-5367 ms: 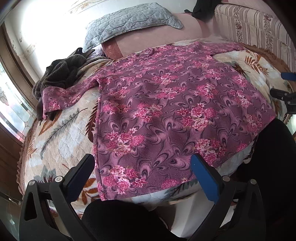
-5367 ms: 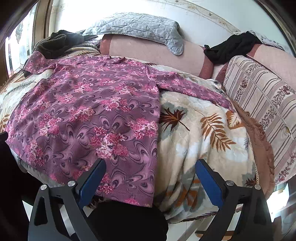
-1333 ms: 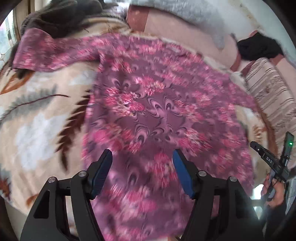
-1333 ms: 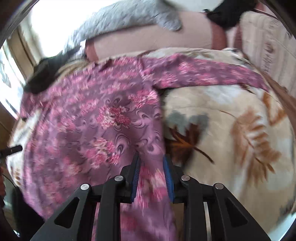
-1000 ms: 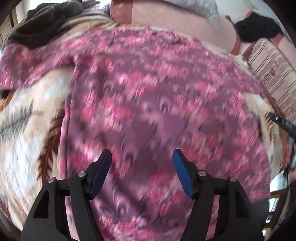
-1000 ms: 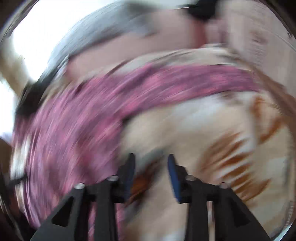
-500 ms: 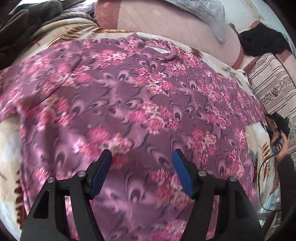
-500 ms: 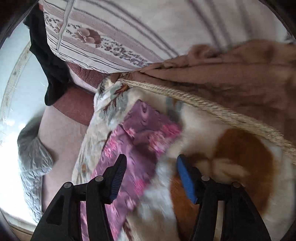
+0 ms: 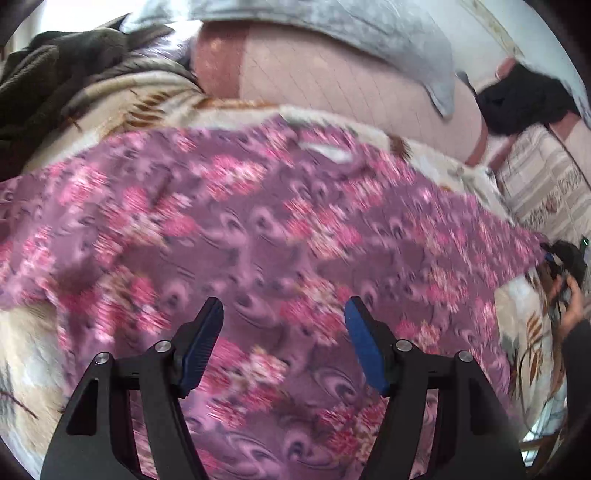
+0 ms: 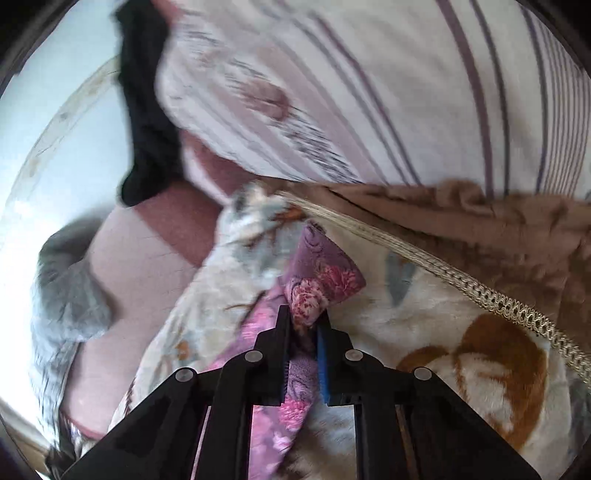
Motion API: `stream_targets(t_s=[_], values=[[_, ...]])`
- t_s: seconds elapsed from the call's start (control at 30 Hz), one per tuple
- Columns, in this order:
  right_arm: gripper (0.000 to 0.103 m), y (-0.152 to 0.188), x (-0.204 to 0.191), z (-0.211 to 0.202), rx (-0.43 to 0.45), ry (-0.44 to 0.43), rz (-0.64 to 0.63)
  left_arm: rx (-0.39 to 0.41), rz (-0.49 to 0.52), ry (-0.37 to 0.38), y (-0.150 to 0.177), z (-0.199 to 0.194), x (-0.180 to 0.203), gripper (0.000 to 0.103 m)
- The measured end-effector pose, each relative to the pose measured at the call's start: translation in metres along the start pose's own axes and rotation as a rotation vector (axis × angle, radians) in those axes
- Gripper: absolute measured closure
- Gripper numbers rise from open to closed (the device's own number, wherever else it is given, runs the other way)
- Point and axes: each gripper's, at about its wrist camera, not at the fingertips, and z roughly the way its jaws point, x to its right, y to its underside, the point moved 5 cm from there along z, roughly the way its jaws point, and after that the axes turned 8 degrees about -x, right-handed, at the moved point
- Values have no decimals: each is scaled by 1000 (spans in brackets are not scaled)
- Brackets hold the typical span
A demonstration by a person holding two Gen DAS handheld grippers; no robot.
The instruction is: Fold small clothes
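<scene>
A purple shirt with pink flowers (image 9: 258, 229) lies spread flat on a leaf-patterned blanket (image 9: 147, 107), its collar at the far side. My left gripper (image 9: 284, 310) hovers open over the shirt's body, nothing between its blue pads. The shirt's right sleeve runs out to the right edge, where a hand holds my other gripper (image 9: 561, 254). In the right wrist view, my right gripper (image 10: 303, 317) is closing its jaws on the sleeve's end (image 10: 325, 273), and the cuff bunches up between the pads.
A grey quilted pillow (image 9: 332, 33) lies on the pink headboard. A dark clothes heap (image 9: 55, 74) sits far left and a black garment (image 9: 524, 99) far right. A striped cushion (image 10: 369, 92) and a brown blanket with braided trim (image 10: 480, 229) lie just beyond the sleeve.
My right gripper's jaws, wide apart beside the sleeve end half a second ago, have come together on the cuff. My left gripper has moved further up the shirt toward the collar, still open.
</scene>
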Motion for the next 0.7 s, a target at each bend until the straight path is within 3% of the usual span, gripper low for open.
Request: stream_targets(t_s=[0.1, 0.27, 0.7], values=[[91, 13, -32, -19, 13, -35, -75, 28, -21, -25, -1, -3, -15, 36], [92, 53, -89, -31, -30, -112, -159, 15, -105, 48, 11, 1, -40, 36], [93, 209, -254, -26, -213, -291, -395, 5, -230, 134, 6, -3, -82, 36]])
